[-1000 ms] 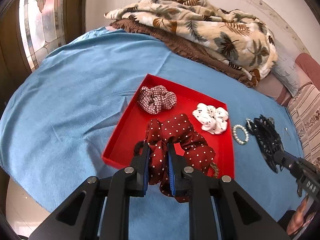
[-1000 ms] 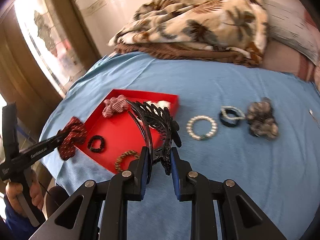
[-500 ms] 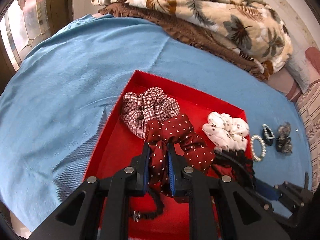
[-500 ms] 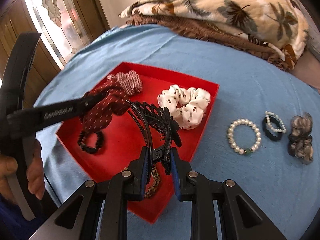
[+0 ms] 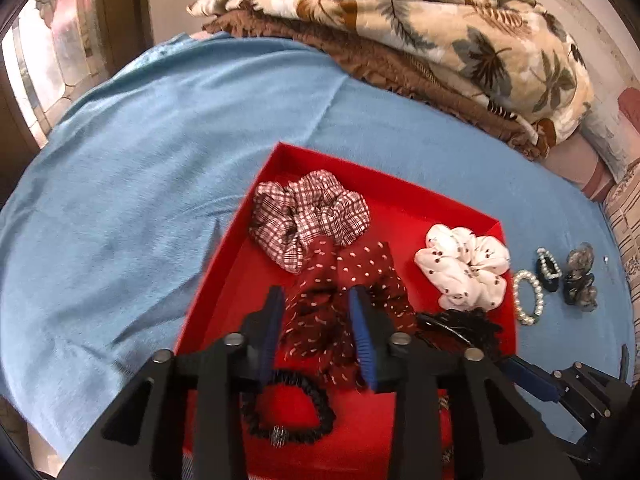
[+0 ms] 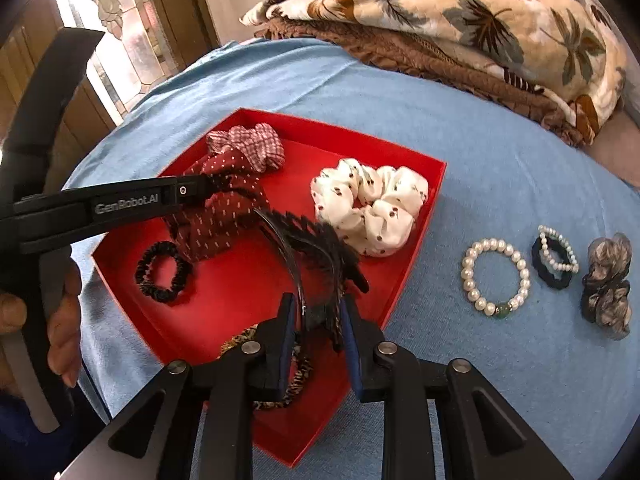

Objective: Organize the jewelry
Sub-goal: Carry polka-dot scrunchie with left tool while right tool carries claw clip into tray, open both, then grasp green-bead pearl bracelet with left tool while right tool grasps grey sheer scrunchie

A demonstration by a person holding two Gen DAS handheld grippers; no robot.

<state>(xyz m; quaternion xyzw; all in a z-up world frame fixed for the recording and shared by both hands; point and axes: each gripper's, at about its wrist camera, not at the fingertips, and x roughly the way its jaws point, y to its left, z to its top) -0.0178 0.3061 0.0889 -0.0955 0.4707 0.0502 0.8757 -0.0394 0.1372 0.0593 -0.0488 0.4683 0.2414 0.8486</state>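
Two grippers hang over the red tray, each with its jaws just opened around a piece it is setting down. The left gripper stands apart around the dark red dotted scrunchie, which lies loose on the tray floor between the pads, just below the plaid scrunchie. The right gripper is parted around the base of the black hair claw, whose long curved body runs away from the fingers toward the white scrunchie; whether the pads press on it I cannot tell. Outside the tray, on the blue cloth, lie the pearl bracelet and two more pieces, all nearer the right hand.
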